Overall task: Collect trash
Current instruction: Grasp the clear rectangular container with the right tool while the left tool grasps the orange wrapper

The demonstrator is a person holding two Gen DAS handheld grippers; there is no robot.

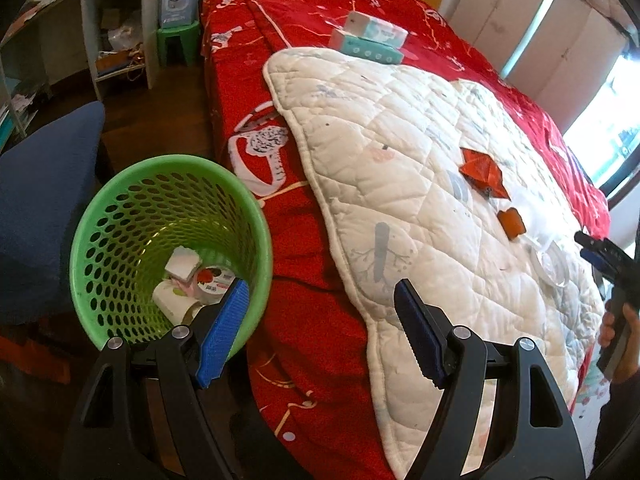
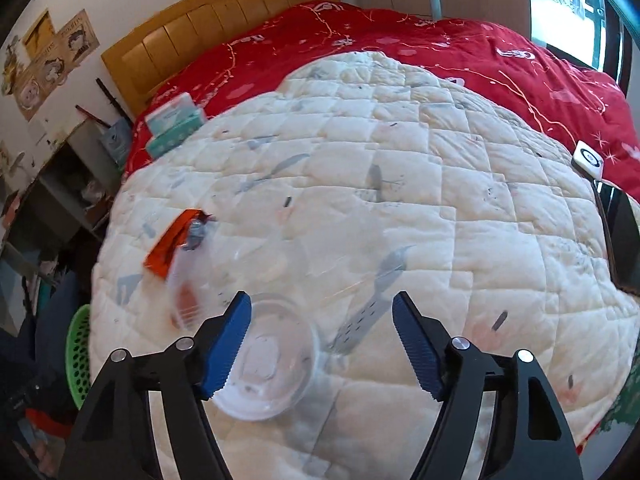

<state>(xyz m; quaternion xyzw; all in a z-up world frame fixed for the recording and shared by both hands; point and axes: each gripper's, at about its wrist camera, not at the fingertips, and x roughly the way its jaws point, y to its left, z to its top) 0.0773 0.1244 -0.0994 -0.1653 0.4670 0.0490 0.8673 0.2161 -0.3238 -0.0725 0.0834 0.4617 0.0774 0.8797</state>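
Note:
My left gripper [image 1: 320, 332] is open and holds nothing; its left finger hangs over the rim of the green perforated basket [image 1: 172, 248], which contains several scraps. On the white quilt [image 1: 400, 168] lie a red wrapper [image 1: 484, 172], a small orange piece [image 1: 512, 222] and clear plastic items [image 1: 552, 264]. In the right wrist view my right gripper [image 2: 320, 340] is open above a clear round plastic lid [image 2: 272, 356], which lies by its left finger. A clear cup [image 2: 192, 280] lies on its side next to the red wrapper [image 2: 172, 240]. The right gripper [image 1: 585, 246] also shows at the left wrist view's right edge.
Two tissue boxes [image 1: 368, 40] sit on the red bedspread [image 1: 280, 12] near the wooden headboard. A dark tablet [image 2: 616, 236] and a small white device [image 2: 588, 160] lie at the quilt's right side. A blue chair [image 1: 44, 200] stands beside the basket, with shelves [image 1: 116, 28] behind. The basket [image 2: 78, 352] stands at the bed's left edge.

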